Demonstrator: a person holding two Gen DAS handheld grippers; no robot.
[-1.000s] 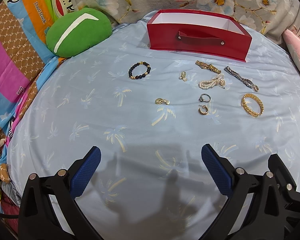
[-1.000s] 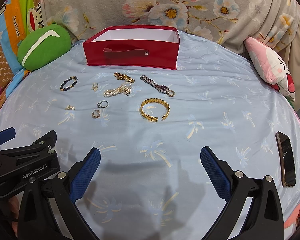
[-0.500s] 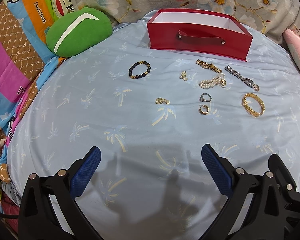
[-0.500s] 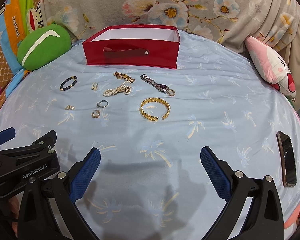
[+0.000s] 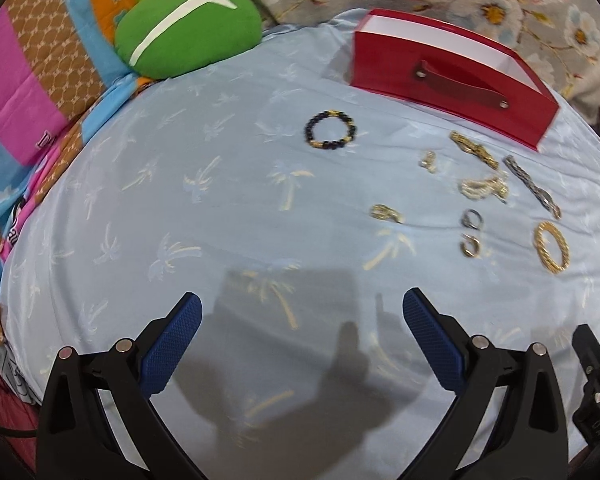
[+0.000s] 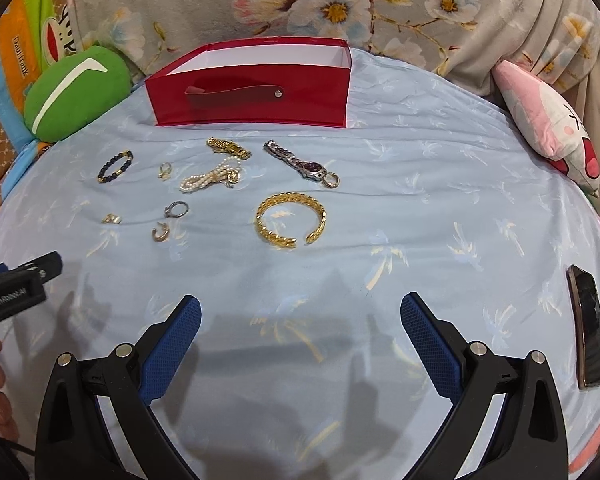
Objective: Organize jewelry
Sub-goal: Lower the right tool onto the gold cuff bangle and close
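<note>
Both grippers hover over the blue bed sheet (image 6: 440,216) with nothing between their fingers. The right gripper (image 6: 300,320) has its jaws wide apart, and the left gripper (image 5: 302,318) is spread in the same way.

The jewelry lies ahead of the grippers, in front of the red box (image 6: 252,88), and no piece is in the box yet. Directly ahead of the right gripper lies the gold cuff bracelet (image 6: 290,218). It looks stiff and rather heavy, with an open gap toward the gripper, so I think it is best to pinch across one side of the band, not over the gap. Beyond it is the silver watch (image 6: 300,164), whose linked band will probably hang and swing; the case seems the firmest place to hold.

The pearl strand (image 6: 210,176) is limp and may slide out, so take it where it is bunched. The beaded bracelet (image 5: 331,131), ahead of the left gripper, is light and round. The small silver ring (image 6: 177,209) and gold earring (image 6: 161,233) are thin and slippery, and the soft sheet may fold under the fingers.
</note>
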